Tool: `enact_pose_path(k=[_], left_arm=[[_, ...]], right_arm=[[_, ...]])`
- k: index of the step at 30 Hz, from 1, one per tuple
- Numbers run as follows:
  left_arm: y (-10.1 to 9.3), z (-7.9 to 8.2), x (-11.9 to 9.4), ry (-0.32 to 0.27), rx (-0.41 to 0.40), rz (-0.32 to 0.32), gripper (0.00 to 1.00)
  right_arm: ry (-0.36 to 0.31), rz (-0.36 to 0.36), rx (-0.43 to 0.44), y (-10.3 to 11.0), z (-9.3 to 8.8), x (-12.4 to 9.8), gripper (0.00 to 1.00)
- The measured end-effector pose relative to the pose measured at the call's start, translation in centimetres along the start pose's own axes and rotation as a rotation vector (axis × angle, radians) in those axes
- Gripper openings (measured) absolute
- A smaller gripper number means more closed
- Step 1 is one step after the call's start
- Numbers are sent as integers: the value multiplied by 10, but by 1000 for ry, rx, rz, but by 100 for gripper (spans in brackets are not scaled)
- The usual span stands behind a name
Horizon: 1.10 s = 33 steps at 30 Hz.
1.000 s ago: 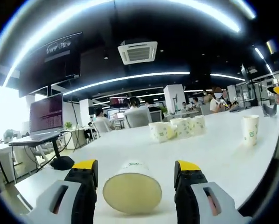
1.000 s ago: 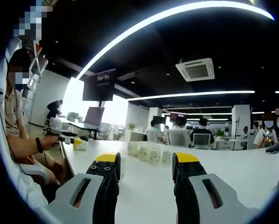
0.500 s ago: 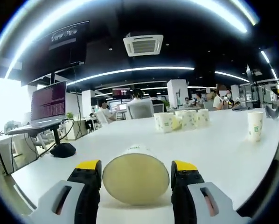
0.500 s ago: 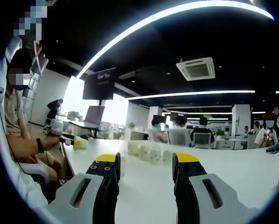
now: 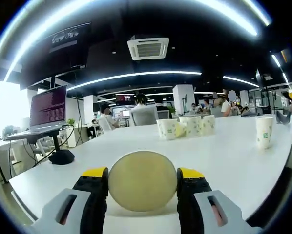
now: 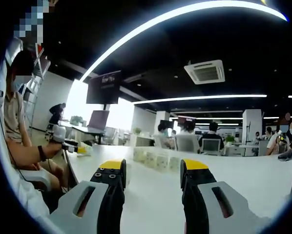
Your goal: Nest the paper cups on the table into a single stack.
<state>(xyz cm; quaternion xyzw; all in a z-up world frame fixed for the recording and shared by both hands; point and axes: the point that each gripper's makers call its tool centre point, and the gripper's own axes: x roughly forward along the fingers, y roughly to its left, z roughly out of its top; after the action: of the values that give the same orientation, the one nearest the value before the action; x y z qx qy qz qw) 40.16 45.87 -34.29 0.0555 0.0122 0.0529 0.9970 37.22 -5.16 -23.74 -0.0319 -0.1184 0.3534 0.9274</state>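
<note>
Closing in on a paper cup lying on its side (image 5: 142,181), the left gripper (image 5: 142,187) now has its two yellow-tipped jaws touching the cup's round base on both sides; a second ago the jaws stood wider, with gaps beside the cup. This suggests the first pick-up is about secured. On the white table (image 5: 224,161) beyond, a cluster of cups (image 5: 186,126) stands upright, with a single cup (image 5: 263,131) well apart to the right. The right gripper (image 6: 151,183) has not moved, its jaws spread with nothing between them, low over the table, the distant cups (image 6: 156,159) ahead.
</note>
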Motion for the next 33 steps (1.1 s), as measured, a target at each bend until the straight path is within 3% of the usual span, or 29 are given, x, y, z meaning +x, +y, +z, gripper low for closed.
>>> enact_pose_path(k=[13, 20, 33], left_arm=[[-20, 32, -3, -74, -8, -32, 60], [-19, 48, -1, -116, -19, -37, 61], [-13, 68, 32, -113, -1, -58, 64]], right_arm=[[-1, -10, -6, -4, 2, -2, 47], [-3, -12, -6, -6, 2, -3, 47], [-5, -7, -7, -2, 3, -2, 47]])
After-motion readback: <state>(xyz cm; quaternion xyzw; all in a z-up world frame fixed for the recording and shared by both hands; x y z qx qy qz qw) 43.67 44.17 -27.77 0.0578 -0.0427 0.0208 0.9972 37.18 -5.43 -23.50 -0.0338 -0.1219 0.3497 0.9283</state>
